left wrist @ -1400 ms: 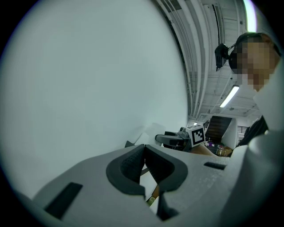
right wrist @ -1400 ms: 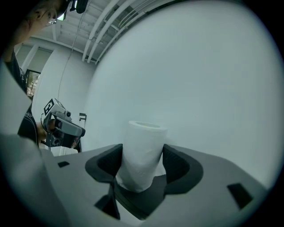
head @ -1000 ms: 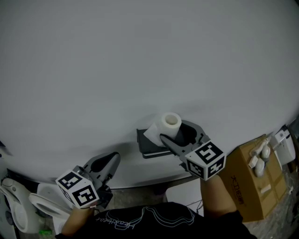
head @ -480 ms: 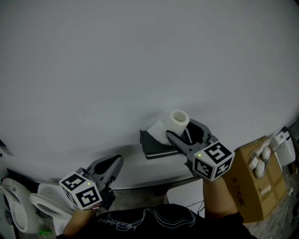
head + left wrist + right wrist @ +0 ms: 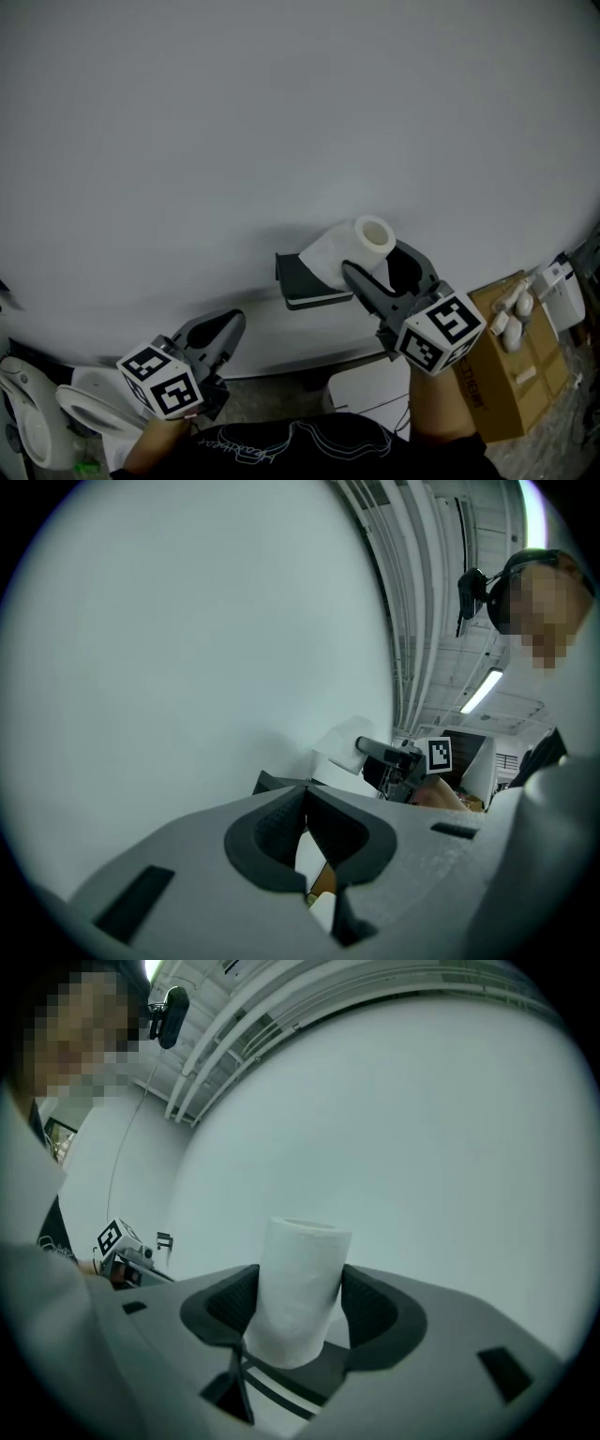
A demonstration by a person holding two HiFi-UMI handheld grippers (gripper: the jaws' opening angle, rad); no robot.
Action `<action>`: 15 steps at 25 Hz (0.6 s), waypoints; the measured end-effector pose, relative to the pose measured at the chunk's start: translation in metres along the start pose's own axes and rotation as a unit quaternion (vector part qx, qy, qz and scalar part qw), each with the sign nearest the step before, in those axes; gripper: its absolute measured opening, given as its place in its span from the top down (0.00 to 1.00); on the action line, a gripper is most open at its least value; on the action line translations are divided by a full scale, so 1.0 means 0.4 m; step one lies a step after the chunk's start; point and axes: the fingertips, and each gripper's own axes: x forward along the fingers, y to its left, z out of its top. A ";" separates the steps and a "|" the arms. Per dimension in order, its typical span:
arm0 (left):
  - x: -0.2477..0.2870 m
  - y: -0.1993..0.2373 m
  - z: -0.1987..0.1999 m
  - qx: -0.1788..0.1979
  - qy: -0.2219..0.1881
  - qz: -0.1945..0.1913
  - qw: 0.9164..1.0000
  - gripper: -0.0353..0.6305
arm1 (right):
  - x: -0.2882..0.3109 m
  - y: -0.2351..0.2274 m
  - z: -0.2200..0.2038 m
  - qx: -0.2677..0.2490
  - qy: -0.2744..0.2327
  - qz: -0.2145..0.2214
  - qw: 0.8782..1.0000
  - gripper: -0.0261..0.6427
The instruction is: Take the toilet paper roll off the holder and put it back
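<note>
Toilet paper roll (image 5: 361, 246) stood clamped between the right gripper's (image 5: 300, 1290) jaws, with the dark wall holder (image 5: 307, 286) just to that gripper's left; the left gripper's (image 5: 306, 808) jaws were pressed together, empty.

toilet paper roll (image 5: 298, 1288): soft white paper, matt, faintly fuzzy. holder (image 5: 305, 281): dark, matt, looks like plastic. right gripper (image 5: 375, 261) and left gripper (image 5: 223, 328): grey matt plastic shells; pads (image 5: 366, 1313) dark and ribbed. wall (image 5: 234, 122): smooth, matt, pale. box (image 5: 506, 375): brown cardboard.
</note>
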 end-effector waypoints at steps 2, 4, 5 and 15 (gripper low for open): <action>-0.004 -0.008 -0.004 -0.001 0.001 -0.004 1.000 0.94 | -0.018 0.011 0.005 -0.001 -0.003 -0.002 1.000 0.55; -0.008 -0.017 -0.007 -0.001 0.001 -0.007 1.000 0.94 | -0.036 0.020 0.006 -0.001 -0.006 -0.005 1.000 0.55; -0.008 -0.019 -0.008 -0.002 0.001 -0.009 1.000 0.94 | -0.043 0.022 0.006 0.000 -0.007 -0.006 1.000 0.55; -0.043 -0.096 -0.040 -0.002 0.001 -0.024 1.000 0.94 | -0.174 0.086 -0.006 0.017 -0.025 -0.014 0.999 0.55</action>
